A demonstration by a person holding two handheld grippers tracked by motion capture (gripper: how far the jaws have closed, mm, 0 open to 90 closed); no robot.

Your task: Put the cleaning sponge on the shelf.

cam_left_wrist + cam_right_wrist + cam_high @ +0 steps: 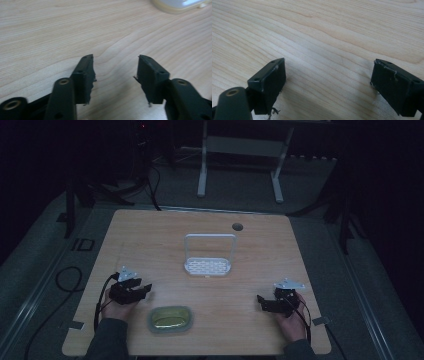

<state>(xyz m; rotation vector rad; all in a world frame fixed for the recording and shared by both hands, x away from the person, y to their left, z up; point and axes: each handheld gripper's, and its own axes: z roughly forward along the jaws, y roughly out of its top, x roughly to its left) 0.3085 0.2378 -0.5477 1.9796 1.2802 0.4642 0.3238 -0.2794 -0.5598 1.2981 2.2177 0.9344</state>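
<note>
Two grippers rested on the wooden table [150, 235].
The left gripper [141, 289] and right gripper [261, 301] both gaped, holding nothing; a lidded container [170, 318] lay near, a white rack [208, 256] farther.

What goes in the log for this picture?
left claw: open, empty | right claw: open, empty | green dish: untouched | white rack: mid-table

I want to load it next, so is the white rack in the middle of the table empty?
Empty. The white rack shows a bare perforated base, nothing standing under its upright frame.
</note>
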